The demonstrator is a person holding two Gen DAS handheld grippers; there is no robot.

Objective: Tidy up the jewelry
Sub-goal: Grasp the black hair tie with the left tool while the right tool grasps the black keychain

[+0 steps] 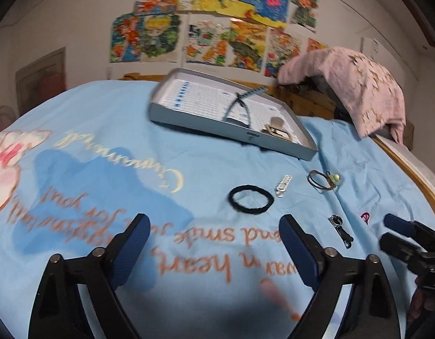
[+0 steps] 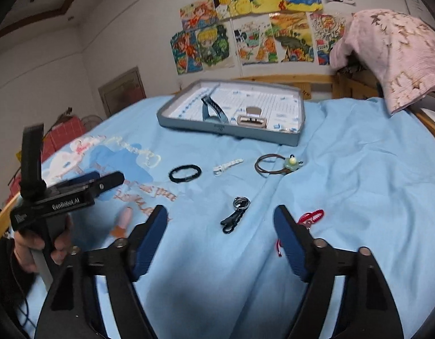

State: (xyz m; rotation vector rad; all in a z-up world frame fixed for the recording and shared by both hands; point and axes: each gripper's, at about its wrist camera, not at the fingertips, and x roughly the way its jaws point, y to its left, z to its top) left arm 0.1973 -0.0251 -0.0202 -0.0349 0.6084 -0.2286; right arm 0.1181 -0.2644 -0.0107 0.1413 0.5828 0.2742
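Observation:
On a blue bed sheet (image 1: 110,118) lie a black hair tie (image 1: 250,199) (image 2: 185,173), a white clip (image 1: 282,186) (image 2: 227,166), a brown hair band with a green charm (image 1: 324,182) (image 2: 276,165), a black keyring clasp (image 1: 341,230) (image 2: 236,217) and a red trinket (image 2: 312,216). Behind them stands a grey tray (image 1: 206,124) (image 2: 217,131) holding a blue strap (image 2: 211,110) and a beige buckle (image 2: 251,118). My left gripper (image 1: 214,221) is open over the sheet, short of the hair tie. My right gripper (image 2: 220,212) is open, the clasp just ahead of its fingertips. Neither holds anything.
A pink cloth (image 1: 353,90) (image 2: 392,53) drapes over the wooden bed frame (image 1: 415,175) at the back right. Coloured drawings (image 2: 260,25) cover the wall behind. A hand (image 2: 28,245) holds the left gripper's handle at the left edge of the right wrist view.

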